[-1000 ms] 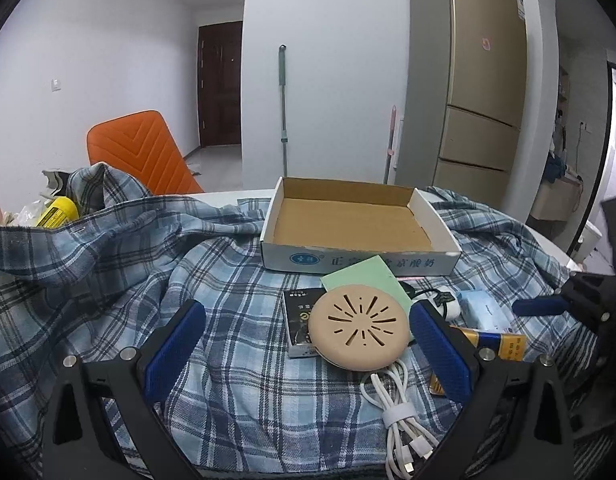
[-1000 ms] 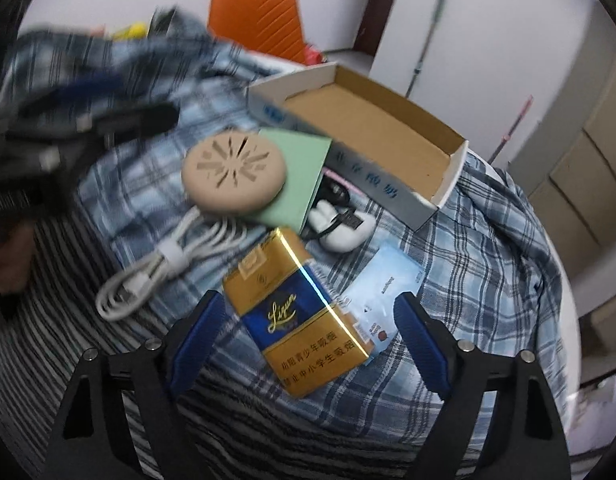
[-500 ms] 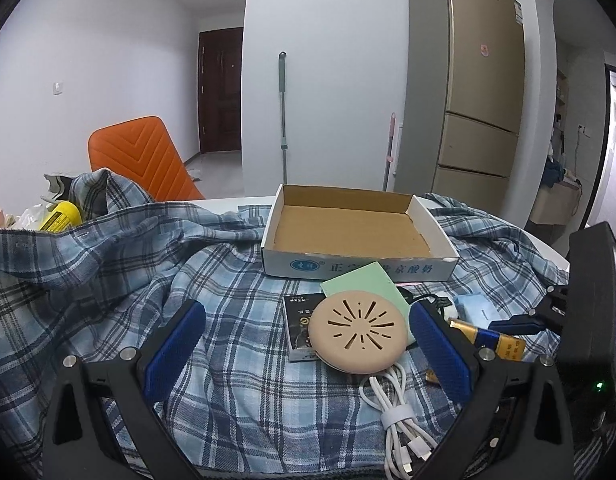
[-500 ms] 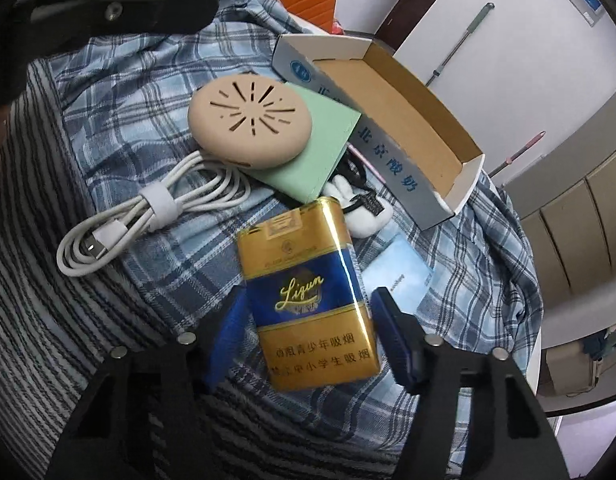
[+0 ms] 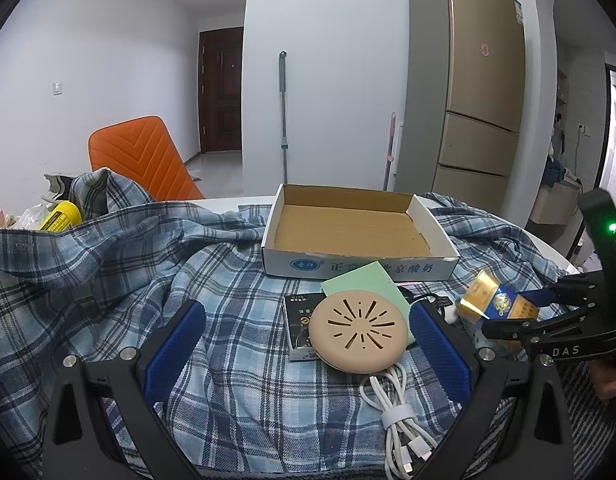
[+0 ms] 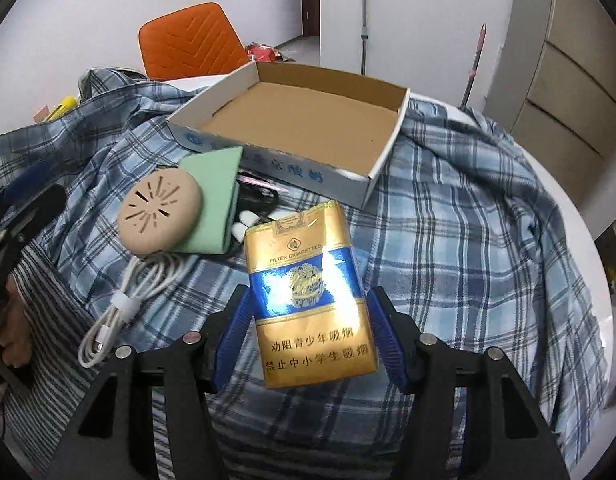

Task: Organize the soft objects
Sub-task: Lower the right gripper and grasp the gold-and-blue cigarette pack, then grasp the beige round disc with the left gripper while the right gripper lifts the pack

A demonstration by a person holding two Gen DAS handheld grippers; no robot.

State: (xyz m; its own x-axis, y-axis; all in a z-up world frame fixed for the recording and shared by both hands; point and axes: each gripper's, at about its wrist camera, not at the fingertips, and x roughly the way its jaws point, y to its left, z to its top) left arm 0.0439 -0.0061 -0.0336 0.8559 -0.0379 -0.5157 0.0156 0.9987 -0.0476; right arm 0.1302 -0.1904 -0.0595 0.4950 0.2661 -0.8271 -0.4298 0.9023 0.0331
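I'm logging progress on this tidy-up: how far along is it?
Barely begun: the cardboard box is empty. In hand: the right gripper is shut on the cigarette pack, lifted off the plaid shirt. Left: the beige round case, green pad and white cable; the left gripper is open.

Soft cigarette pack (image 6: 308, 300) and open cardboard tray (image 6: 388, 150).
Gold-and-blue pack, lifted, tilted, centre frame between blue fingers; empty shallow tray upper centre, resting on plaid cloth.
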